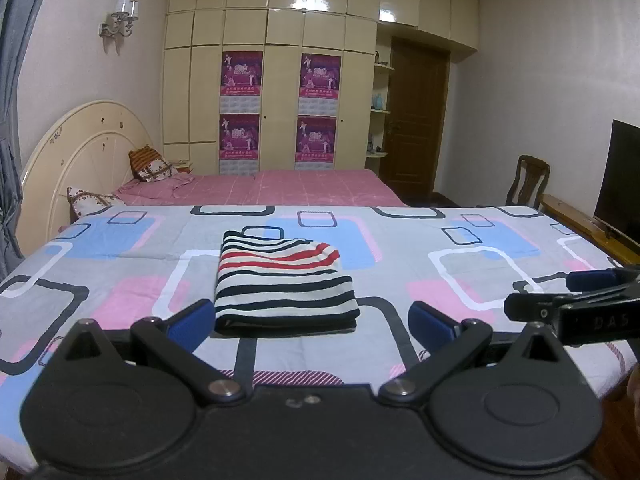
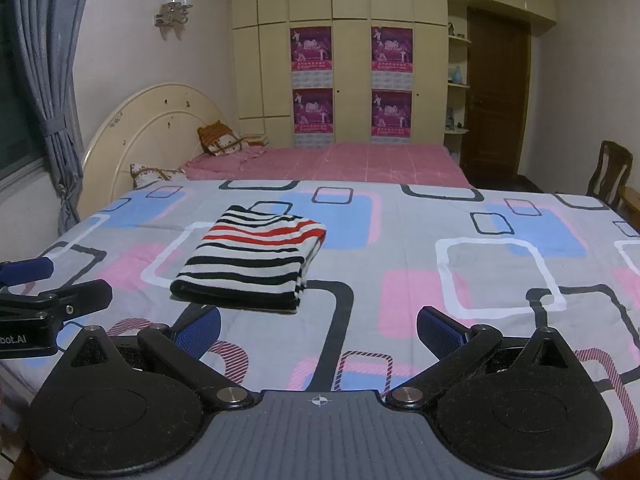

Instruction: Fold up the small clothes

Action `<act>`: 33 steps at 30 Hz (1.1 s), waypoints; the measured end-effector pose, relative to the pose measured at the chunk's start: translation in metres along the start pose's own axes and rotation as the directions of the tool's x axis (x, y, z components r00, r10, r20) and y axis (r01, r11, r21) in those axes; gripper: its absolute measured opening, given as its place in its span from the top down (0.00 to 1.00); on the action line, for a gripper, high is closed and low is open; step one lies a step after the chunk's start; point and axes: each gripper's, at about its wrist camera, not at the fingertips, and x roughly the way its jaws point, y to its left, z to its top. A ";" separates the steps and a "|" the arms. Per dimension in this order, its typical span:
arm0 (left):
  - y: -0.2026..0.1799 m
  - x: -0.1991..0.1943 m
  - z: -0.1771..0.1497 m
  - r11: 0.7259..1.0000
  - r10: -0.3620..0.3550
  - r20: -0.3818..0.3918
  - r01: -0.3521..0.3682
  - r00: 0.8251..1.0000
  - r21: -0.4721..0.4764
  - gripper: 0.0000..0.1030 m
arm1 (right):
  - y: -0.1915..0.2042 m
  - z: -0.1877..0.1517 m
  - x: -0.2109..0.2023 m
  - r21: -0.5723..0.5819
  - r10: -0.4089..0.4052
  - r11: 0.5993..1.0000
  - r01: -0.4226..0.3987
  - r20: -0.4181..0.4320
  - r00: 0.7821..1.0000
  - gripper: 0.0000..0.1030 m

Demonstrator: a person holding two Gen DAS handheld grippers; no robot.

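The folded striped garment [image 1: 285, 282] lay flat near the front edge of the patterned bedsheet [image 1: 460, 264], just ahead of the left gripper [image 1: 310, 322], while the right gripper [image 2: 318, 330] faced bare sheet, both with jaws spread wide and empty.

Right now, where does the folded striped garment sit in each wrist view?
Left wrist: folded striped garment at centre, just beyond the open left hand-held gripper.
Right wrist: garment left of centre, ahead of the open right hand-held gripper.
Shared landmark: purple posters.
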 end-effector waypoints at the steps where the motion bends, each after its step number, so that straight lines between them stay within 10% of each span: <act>1: 0.000 0.000 0.000 1.000 0.000 0.000 0.000 1.000 0.000 0.00 | 0.000 0.000 0.000 0.001 0.003 1.000 -0.003 0.001 1.000 0.00; 33: 0.001 0.002 -0.002 1.000 0.013 -0.011 -0.013 1.000 0.007 0.00 | -0.005 0.001 0.000 -0.009 0.012 1.000 -0.012 -0.002 1.000 0.00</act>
